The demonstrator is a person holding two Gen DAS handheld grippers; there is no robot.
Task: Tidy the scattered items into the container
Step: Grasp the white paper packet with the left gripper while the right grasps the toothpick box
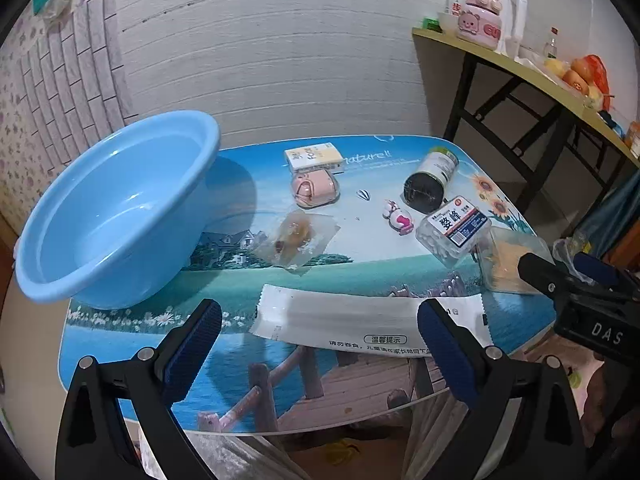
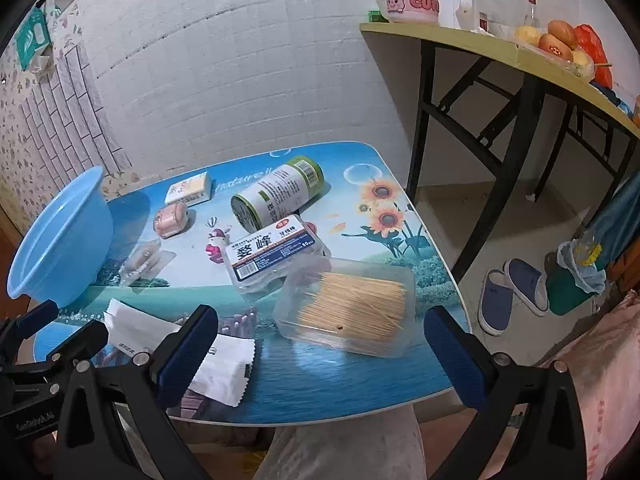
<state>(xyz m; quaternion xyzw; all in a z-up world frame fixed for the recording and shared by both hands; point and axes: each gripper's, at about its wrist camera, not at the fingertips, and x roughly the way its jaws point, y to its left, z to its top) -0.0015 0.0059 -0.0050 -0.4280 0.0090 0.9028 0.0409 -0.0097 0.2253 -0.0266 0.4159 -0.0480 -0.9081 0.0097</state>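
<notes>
A light blue basin [image 1: 108, 212] [image 2: 60, 240] stands empty at the table's left. Scattered on the table are a white sachet [image 1: 360, 324] [image 2: 216, 364], a clear toothpick box [image 2: 352, 312] [image 1: 508, 264], a labelled clear box [image 2: 272, 256] [image 1: 452, 228], a green-capped can on its side [image 2: 276, 196] [image 1: 430, 180], a pink toy [image 1: 398, 216] [image 2: 216, 246], a pink case [image 1: 314, 190] [image 2: 172, 218], a yellow-white box [image 1: 314, 156] [image 2: 188, 190] and a clear packet [image 1: 294, 238] [image 2: 146, 260]. My left gripper [image 1: 320, 360] is open above the sachet. My right gripper [image 2: 320, 356] is open just before the toothpick box.
The low table [image 2: 320, 384] has a printed seaside top, its front edge near me. A tall yellow table [image 2: 500, 52] with a pink pot, bottles and fruit stands to the right. Slippers [image 2: 512, 296] and a bagged green bin [image 2: 572, 280] lie on the floor.
</notes>
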